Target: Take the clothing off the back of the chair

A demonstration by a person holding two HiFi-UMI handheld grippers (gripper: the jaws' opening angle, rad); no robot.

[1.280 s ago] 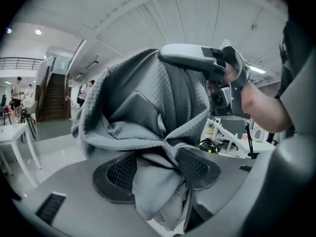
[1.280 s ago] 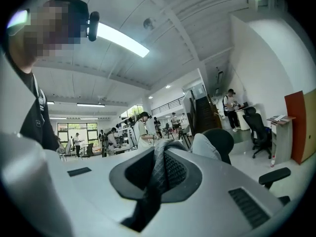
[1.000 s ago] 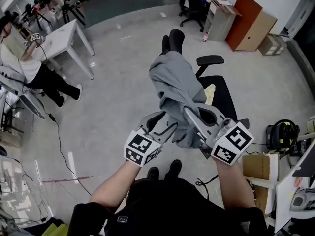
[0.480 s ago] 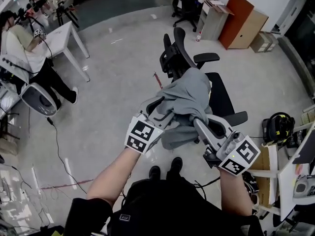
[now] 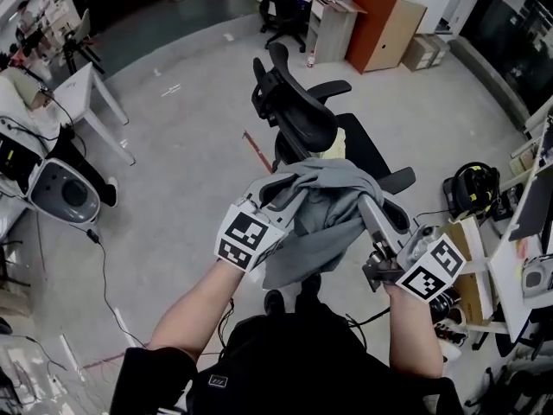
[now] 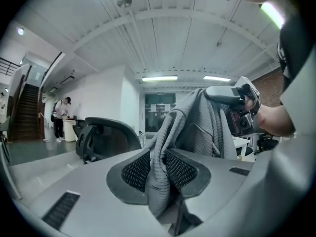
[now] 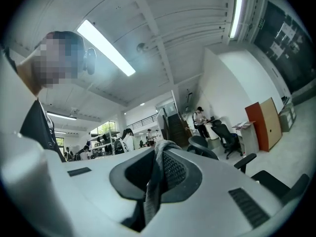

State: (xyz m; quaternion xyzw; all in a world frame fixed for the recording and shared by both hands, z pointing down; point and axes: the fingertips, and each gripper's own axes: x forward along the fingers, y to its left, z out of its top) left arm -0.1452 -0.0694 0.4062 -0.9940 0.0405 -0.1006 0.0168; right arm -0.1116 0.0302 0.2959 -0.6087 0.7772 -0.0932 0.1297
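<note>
A person stands beside a black office chair, holding a grey garment bunched between two claws. The garment is clear of the chair back and hangs over the near edge of the seat. The left claw has just been closing, and its pads pinch a fold of the cloth. The right claw is clenched tight on another fold.
</note>
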